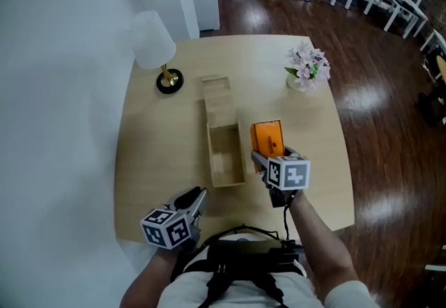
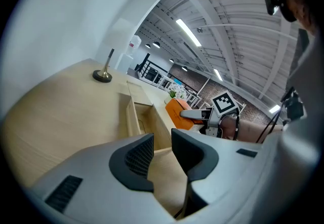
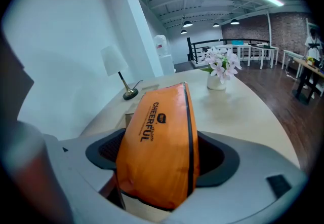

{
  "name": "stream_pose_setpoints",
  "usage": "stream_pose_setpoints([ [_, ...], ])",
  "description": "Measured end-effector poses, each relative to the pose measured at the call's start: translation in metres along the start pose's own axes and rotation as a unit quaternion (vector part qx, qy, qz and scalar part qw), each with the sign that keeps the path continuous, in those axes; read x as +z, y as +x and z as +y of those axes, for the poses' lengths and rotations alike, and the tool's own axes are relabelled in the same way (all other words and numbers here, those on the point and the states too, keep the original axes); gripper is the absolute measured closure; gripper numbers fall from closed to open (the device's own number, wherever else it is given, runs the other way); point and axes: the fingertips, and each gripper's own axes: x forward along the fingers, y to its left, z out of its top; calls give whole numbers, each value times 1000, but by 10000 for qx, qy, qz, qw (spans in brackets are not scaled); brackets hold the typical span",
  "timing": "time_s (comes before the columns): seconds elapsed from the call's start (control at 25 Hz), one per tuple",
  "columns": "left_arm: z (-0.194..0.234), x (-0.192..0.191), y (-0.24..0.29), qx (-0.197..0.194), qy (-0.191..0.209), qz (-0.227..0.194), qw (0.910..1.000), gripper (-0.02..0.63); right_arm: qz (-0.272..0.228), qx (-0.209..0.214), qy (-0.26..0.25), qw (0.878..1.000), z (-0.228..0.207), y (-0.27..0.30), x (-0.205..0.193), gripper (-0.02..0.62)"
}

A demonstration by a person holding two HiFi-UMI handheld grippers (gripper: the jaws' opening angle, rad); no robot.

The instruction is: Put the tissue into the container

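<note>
1. Right gripper jaws are clamped on an orange tissue pack, one dark pad pressing each of its broad sides. The pack fills the middle of the right gripper view, and black print runs along its length.
2. From the head view, the right gripper sits at lower centre, and the tissue pack is just right of the container.
3. The container is a long, pale wooden box lying open-topped at the centre of the table. Its near compartment looks bare inside.
4. Left gripper jaws are released, with a narrow gap between them and nothing in it. Through the gap shows bare tabletop, with the container beyond.
5. In the head view, the left gripper is at lower left, near the container's closest end but not touching it.
6. A white-shaded lamp stands at the table's upper left.
7. A small vase of pink flowers stands at the upper right.
</note>
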Motion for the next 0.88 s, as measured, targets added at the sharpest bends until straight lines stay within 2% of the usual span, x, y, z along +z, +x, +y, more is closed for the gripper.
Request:
stream_pose_setpoints([
  [0.24, 12, 4, -9, -56, -20, -34, 10000, 508, -201, 241, -8, 9995, 45, 4, 18, 166],
  [0.48, 26, 8, -20, -89, -29, -28, 10000, 508, -230, 372, -36, 9990, 81, 17, 19, 169],
  [0.88, 45, 10, -31, -154, -43, 23, 9999, 508, -107, 351, -22, 9993, 106, 39, 12, 173],
])
